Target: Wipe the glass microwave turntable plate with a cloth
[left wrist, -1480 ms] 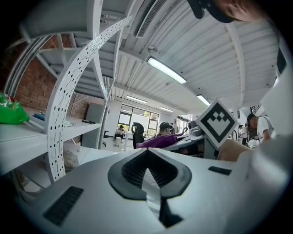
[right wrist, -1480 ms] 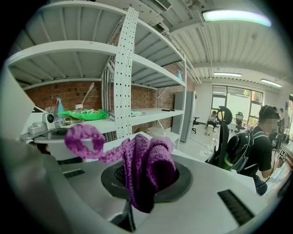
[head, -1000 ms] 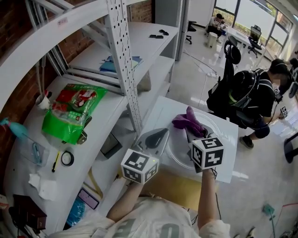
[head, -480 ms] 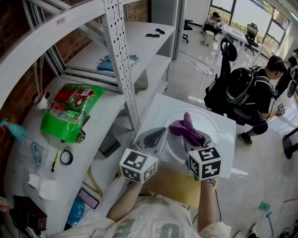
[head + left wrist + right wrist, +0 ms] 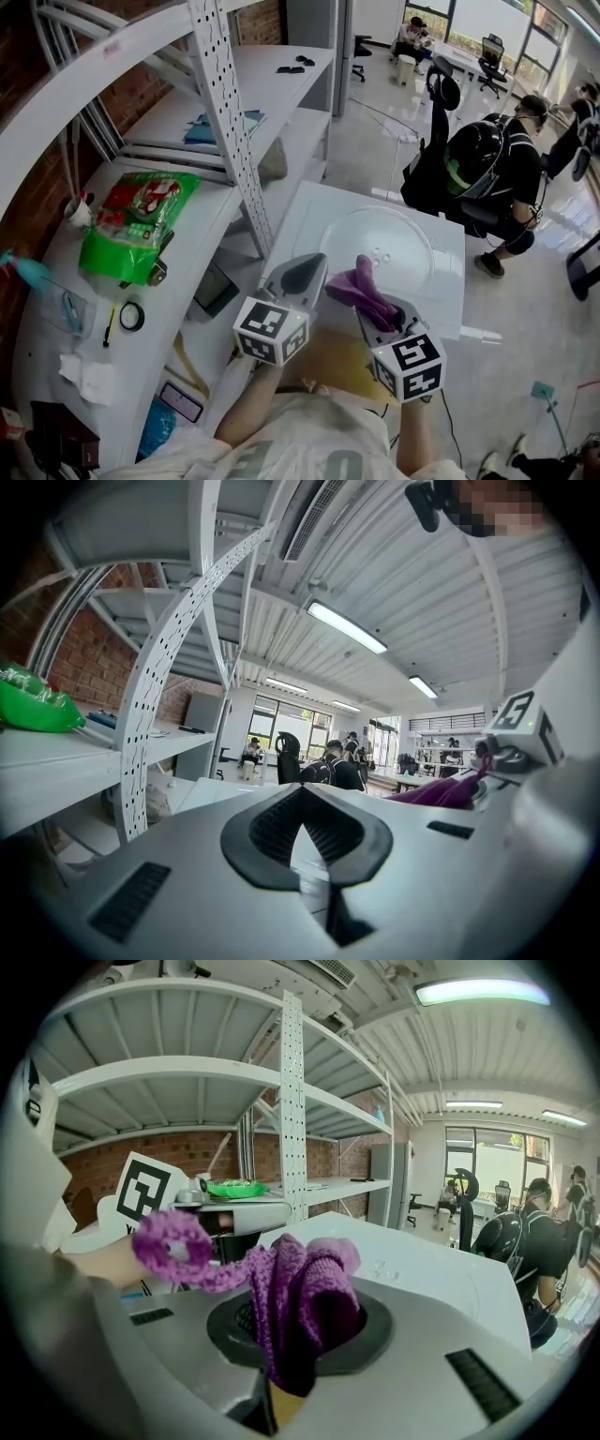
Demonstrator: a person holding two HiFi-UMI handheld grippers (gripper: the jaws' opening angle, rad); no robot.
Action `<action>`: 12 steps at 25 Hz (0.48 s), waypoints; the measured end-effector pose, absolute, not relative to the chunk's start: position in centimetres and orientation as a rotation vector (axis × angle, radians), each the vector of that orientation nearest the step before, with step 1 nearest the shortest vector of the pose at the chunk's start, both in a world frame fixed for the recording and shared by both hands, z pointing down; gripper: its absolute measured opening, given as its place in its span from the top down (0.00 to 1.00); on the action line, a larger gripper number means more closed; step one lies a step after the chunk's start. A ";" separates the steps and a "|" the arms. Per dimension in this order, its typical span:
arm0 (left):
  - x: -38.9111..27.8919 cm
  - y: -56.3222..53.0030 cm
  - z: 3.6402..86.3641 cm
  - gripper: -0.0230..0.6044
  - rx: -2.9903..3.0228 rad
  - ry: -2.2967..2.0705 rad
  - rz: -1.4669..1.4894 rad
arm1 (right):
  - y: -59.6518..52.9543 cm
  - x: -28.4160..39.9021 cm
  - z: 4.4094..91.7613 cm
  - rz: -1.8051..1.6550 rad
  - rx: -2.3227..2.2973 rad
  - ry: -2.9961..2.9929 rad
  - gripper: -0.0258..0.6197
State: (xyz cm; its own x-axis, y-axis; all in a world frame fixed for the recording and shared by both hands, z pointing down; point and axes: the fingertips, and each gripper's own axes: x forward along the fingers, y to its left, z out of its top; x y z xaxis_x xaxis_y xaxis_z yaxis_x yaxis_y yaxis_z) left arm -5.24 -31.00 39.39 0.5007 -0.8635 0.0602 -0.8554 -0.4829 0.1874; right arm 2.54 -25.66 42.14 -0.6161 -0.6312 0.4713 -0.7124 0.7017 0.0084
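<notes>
- On the white table top (image 5: 309, 211), one round glass plate (image 5: 398, 234) is seen lying flat, right of the shelf post.
- One purple cloth (image 5: 361, 289) is clamped in the right gripper (image 5: 367, 302). Its jaws are closed tight on the knitted folds, and a loose loop of cloth is seen hanging out to the left.
- The cloth is held over the near edge of the plate. Whether it touches the glass cannot be made out.
- The left gripper (image 5: 312, 265) is held just left of the cloth, at the near left edge of the plate. Its jaws are brought together with nothing gripped between them.
- Two marker cubes are counted, one on each gripper, both nearer than the jaws.
- One green bag (image 5: 139, 223) is laid on the shelf (image 5: 216, 225) at the left, with one roll of black tape (image 5: 134, 316) nearer on the same shelf.
- One person (image 5: 511, 164) in dark clothes is seen from behind on the floor at the far right, beside one dark office chair (image 5: 436, 141).
</notes>
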 end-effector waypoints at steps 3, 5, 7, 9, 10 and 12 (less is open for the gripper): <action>-5.0 -30.9 39.4 0.96 2.553 -1.470 -0.065 | -24.5 2.7 42.4 0.273 1.038 -2.470 0.87; -4.6 -30.8 39.4 0.96 2.558 -1.460 -0.064 | -24.1 2.9 42.2 0.285 1.049 -2.477 0.87; -4.3 -30.7 39.3 0.96 2.565 -1.451 -0.063 | -23.9 3.1 42.0 0.296 1.071 -2.490 0.87; -4.1 -30.7 39.3 0.96 2.571 -1.445 -0.057 | -23.9 3.2 41.6 0.302 1.097 -2.512 0.87; -4.1 -30.7 39.3 0.96 2.574 -1.442 -0.056 | -24.1 3.3 41.3 0.300 1.108 -2.525 0.87; -4.2 -30.8 39.3 0.96 2.575 -1.437 -0.066 | -25.4 3.3 40.5 0.288 1.127 -2.551 0.87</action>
